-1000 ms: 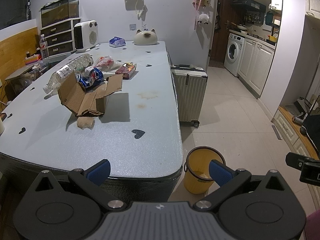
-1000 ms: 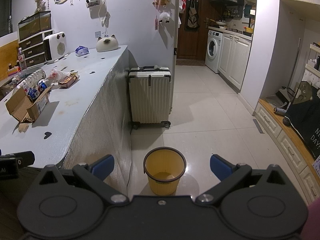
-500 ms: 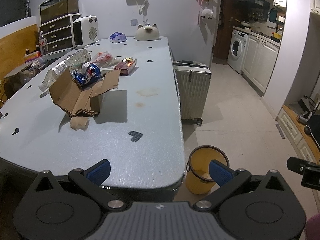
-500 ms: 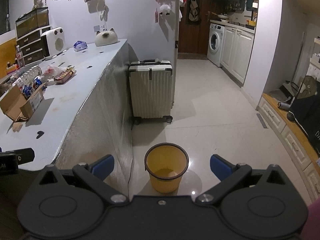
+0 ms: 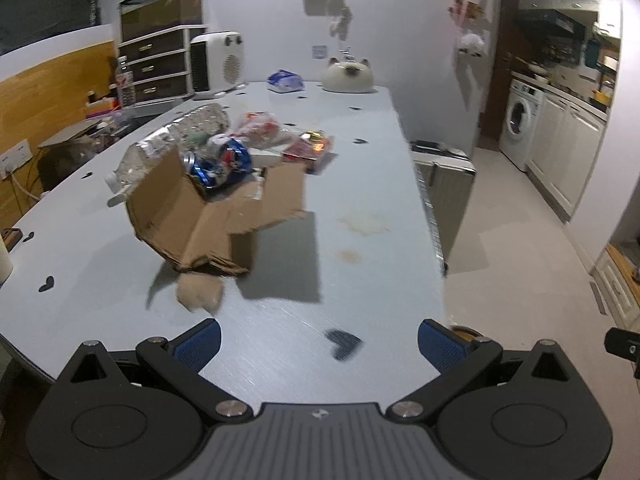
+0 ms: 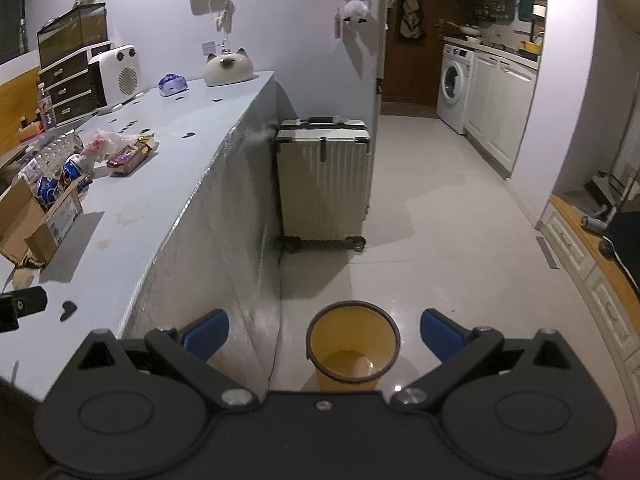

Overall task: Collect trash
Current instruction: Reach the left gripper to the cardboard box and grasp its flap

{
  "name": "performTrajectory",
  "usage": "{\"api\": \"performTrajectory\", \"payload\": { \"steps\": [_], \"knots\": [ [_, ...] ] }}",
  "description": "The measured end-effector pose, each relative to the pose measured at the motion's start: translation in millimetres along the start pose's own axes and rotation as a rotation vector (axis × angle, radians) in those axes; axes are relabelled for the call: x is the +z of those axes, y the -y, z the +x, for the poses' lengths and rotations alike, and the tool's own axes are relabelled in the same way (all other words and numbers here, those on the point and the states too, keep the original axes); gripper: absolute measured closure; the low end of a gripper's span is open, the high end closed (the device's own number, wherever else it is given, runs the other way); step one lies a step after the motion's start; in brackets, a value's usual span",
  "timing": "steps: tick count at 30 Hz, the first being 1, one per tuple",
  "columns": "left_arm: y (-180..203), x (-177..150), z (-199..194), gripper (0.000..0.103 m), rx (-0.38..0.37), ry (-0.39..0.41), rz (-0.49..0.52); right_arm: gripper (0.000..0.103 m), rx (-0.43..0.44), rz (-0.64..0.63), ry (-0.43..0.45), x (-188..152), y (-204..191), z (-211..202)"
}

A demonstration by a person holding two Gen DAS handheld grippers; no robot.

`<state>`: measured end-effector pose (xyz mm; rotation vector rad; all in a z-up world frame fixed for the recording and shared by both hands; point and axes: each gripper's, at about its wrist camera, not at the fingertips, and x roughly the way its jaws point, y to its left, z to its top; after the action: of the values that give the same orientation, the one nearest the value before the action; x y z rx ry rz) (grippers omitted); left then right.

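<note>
Torn cardboard box (image 5: 208,216) and crushed can (image 5: 220,160) on table.

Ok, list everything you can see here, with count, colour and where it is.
cardboard box: 1, brown, open, on the table
soda can: 1, blue, behind the box
plastic bottle: 1, clear, lying behind the box
snack wrappers: a few, red, mid-table
paper scrap: 1, tan, in front of the box
table: 1, pale blue
bin: 1, yellow, on the floor by the table
suitcase: 1, cream, upright past the bin
heater: 1, white, far table end
left hand-held gripper: open, over the table edge
right hand-held gripper: open, above the bin
</note>
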<state>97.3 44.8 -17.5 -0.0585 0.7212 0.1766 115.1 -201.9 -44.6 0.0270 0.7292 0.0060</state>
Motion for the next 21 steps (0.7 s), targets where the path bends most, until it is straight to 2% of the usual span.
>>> {"api": "performTrajectory", "payload": {
  "steps": [8, 12, 16, 18, 21],
  "knots": [
    [-48, 10, 33, 0.0, 0.082, 0.046, -0.093, 0.0, 0.077, -0.019, 0.02, 28, -30, 33],
    [-71, 9, 49, 0.0, 0.062, 0.093, -0.138, 0.0, 0.141, -0.037, 0.044, 41, -52, 47],
    [-88, 12, 66, 0.0, 0.037, 0.063, -0.143, 0.0, 0.216, -0.039, 0.064, 57, -77, 60],
    [-93, 11, 72, 0.0, 0.037, 0.059, -0.13, 0.0, 0.258, -0.047, 0.082, 67, -90, 64],
    [-99, 9, 77, 0.0, 0.038, 0.098, -0.085, 0.0, 0.313, -0.061, 0.097, 82, -111, 69]
  ]
}}
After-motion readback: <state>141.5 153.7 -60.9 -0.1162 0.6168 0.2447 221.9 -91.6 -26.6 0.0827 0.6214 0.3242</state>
